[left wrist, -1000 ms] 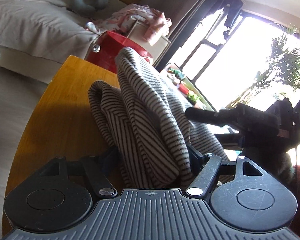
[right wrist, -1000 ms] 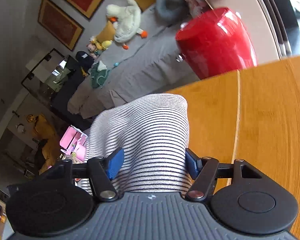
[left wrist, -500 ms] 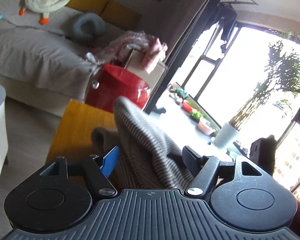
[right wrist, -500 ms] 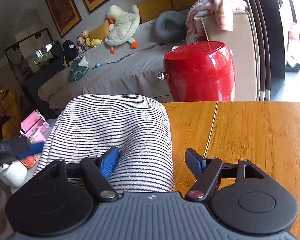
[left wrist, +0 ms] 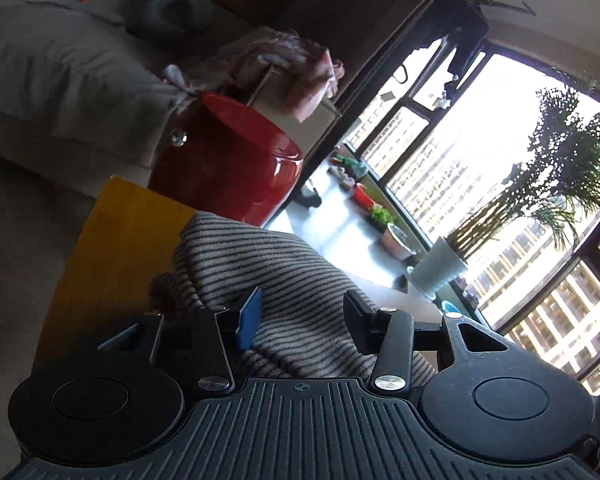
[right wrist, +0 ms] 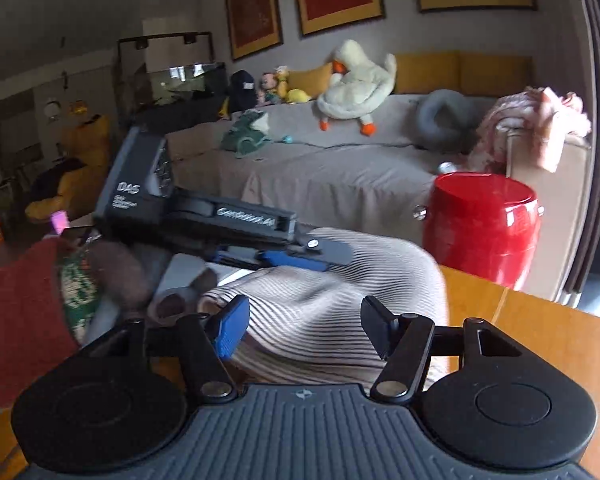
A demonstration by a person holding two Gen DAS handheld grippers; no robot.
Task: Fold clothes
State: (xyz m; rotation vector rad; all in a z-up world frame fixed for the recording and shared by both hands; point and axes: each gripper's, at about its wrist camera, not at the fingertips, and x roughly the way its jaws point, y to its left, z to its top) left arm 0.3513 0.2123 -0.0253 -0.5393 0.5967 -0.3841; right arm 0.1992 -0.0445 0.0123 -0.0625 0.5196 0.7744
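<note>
While the striped garment [left wrist: 284, 280] lies bunched on the wooden bench [left wrist: 112, 240], both claws stand spread with cloth between their fingers, pinching nothing.

The heap sits near the bench's edge, rumpled rather than flat. The left claw [left wrist: 300, 316] and right claw [right wrist: 304, 326] hover close over it, the left one also crossing the right view. Closing now could catch several layers at once, or drag the soft knit off the edge.
</note>
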